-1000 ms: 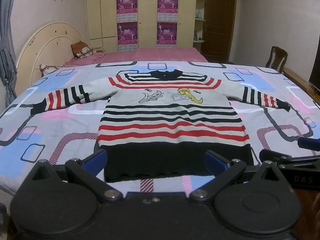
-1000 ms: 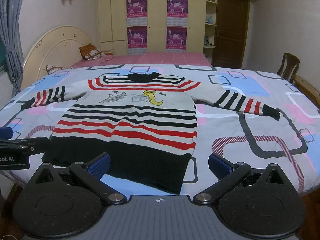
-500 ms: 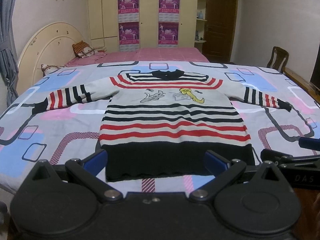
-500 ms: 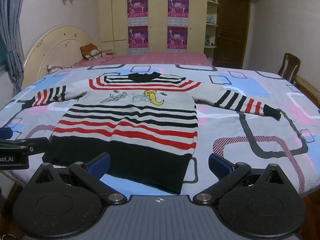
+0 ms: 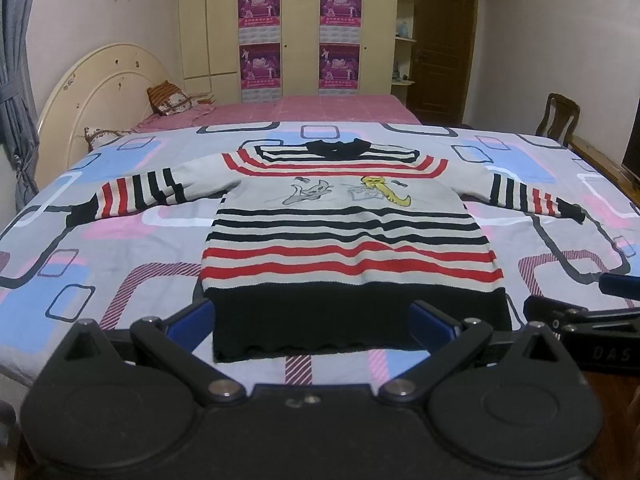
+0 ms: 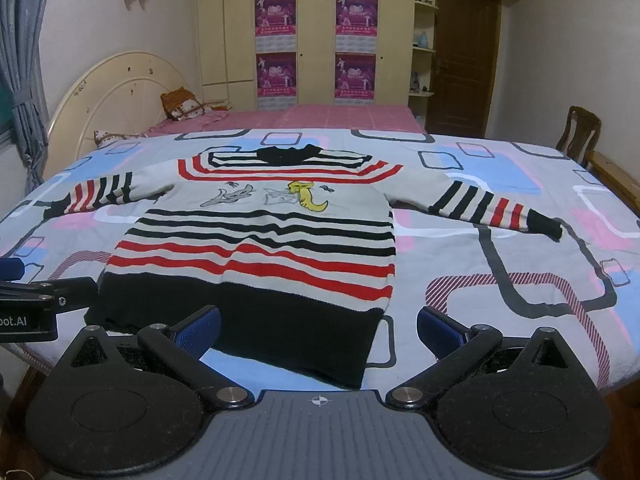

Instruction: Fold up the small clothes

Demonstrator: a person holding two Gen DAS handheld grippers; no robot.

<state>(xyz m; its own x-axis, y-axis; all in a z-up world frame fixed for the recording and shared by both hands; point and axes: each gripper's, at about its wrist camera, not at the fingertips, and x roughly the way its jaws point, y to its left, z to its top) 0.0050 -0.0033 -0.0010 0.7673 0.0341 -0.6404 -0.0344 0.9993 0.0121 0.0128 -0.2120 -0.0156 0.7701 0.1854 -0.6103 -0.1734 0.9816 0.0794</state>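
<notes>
A small striped sweater [image 5: 344, 236] lies flat and face up on the bed, sleeves spread to both sides, black hem nearest me. It also shows in the right wrist view [image 6: 264, 240]. My left gripper [image 5: 314, 322] is open and empty, hovering just before the hem's middle. My right gripper [image 6: 318, 330] is open and empty, before the hem's right corner. The right gripper's body [image 5: 592, 320] shows at the right edge of the left wrist view, and the left gripper's body [image 6: 36, 300] shows at the left edge of the right wrist view.
The bed has a patterned grey, blue and pink cover [image 5: 120, 248]. A pink bed [image 5: 304, 108] with a round headboard [image 5: 100, 88] and pillows stands behind. A wooden chair [image 5: 558, 118] is at the right. Wardrobes and a door line the far wall.
Both grippers have drifted very slightly; the sweater has not moved and both grippers stay open.
</notes>
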